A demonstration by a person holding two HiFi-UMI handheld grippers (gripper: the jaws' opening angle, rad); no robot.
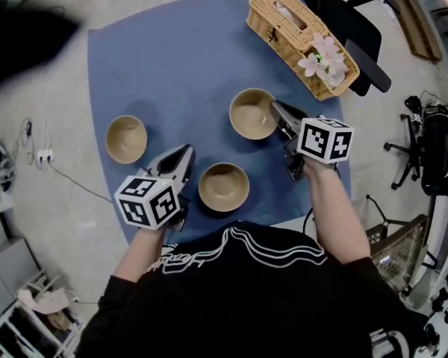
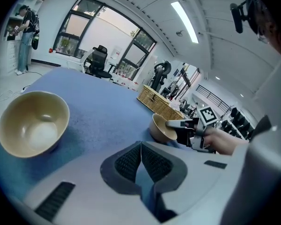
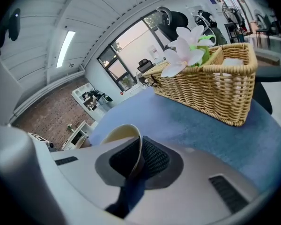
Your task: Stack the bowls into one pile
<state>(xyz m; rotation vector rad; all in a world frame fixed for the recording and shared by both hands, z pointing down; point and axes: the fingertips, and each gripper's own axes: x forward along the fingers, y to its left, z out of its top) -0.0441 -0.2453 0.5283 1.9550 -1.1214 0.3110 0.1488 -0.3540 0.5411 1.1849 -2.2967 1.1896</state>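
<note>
Three tan bowls sit on a round blue mat (image 1: 172, 58). My right gripper (image 1: 276, 109) is shut on the right rim of the far bowl (image 1: 252, 113). In the right gripper view that thin rim (image 3: 124, 135) stands pinched between the two dark pads of the right gripper (image 3: 139, 144). The left bowl (image 1: 126, 139) and the near bowl (image 1: 224, 186) stand free. Between them my left gripper (image 1: 185, 153) is shut and holds nothing. In its own view the left gripper (image 2: 140, 146) has its pads together, the left bowl (image 2: 33, 123) to its left and the held bowl (image 2: 161, 128) ahead.
A wicker basket (image 1: 299, 39) with pink flowers (image 1: 322, 57) lies at the mat's far right edge, close behind the held bowl, and fills the right of the right gripper view as the basket (image 3: 210, 88). A black office chair (image 1: 358, 28) stands beyond it. A person (image 2: 25, 36) stands far off.
</note>
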